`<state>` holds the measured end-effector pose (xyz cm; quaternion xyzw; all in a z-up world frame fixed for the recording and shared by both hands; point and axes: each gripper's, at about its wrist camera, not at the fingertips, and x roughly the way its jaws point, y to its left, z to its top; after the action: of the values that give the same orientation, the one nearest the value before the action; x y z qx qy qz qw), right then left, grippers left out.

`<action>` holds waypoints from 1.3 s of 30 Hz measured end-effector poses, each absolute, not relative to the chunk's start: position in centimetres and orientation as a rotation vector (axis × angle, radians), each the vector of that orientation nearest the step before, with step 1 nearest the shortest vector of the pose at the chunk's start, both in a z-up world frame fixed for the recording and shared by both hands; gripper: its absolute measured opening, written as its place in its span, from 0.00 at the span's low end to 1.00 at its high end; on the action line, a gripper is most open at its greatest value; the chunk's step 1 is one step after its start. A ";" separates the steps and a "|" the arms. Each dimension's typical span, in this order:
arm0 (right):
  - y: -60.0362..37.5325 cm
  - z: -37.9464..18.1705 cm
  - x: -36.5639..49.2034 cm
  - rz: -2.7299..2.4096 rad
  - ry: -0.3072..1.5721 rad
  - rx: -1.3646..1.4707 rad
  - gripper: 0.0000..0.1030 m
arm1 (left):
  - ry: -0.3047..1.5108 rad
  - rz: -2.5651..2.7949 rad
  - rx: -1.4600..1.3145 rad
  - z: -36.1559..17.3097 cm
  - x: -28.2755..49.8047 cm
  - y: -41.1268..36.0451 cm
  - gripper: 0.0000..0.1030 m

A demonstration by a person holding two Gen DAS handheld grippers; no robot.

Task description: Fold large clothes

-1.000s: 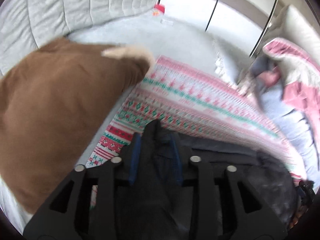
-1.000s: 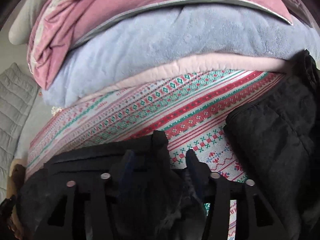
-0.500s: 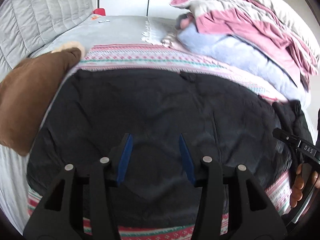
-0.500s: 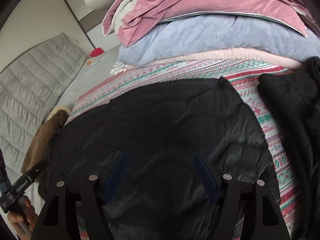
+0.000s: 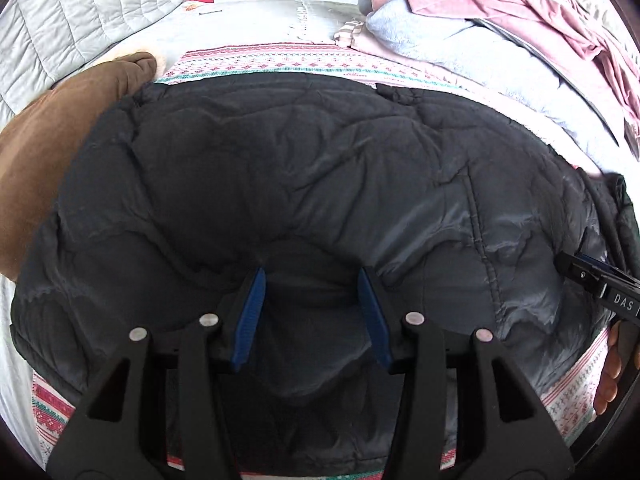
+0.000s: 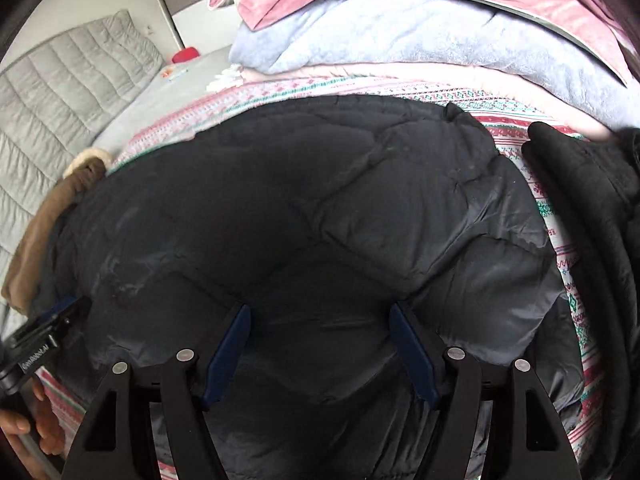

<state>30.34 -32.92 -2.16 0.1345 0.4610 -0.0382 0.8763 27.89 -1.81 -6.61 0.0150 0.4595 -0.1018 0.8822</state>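
Pillow, brown, sits at the left, its edge touching the black jacket, which lies spread flat across the patterned blanket. Left gripper hovers over the jacket's near edge, jaws wide apart, gripping nothing. Right gripper is likewise spread and empty. Folded bedding is stacked behind on the right.

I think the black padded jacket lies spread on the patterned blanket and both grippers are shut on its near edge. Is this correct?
Not quite. The black padded jacket lies spread on the patterned blanket, but the left gripper and the right gripper are both open, gripping nothing. Each wrist view shows its own blue pads wide apart.
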 end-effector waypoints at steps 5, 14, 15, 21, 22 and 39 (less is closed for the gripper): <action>-32.2 -3.2 30.8 -0.092 1.004 0.257 0.75 | 0.946 -0.202 0.055 -6.7 27.7 -2.1 0.48; -33.4 -0.9 30.4 -0.046 0.942 0.293 0.76 | 0.890 -0.300 0.039 -4.0 25.4 -2.8 0.48; -33.9 -0.2 29.8 -0.039 0.917 0.307 0.76 | 0.873 -0.329 0.055 -3.5 24.8 -3.4 0.48; -36.3 1.5 27.5 -0.067 0.846 0.366 0.76 | 0.881 -0.463 0.186 -3.8 21.4 -7.5 0.49; -36.8 1.3 27.9 -0.072 0.849 0.371 0.76 | 0.895 -0.465 0.221 -4.3 21.2 -8.1 0.50; -38.5 0.7 27.3 -0.065 0.857 0.418 0.76 | 0.926 -0.395 0.167 -2.0 27.6 -8.2 0.55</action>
<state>27.26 -38.51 0.68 0.2012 0.4122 -0.0314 0.8880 27.60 -8.22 -2.03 0.0798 0.4431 -0.1890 0.8727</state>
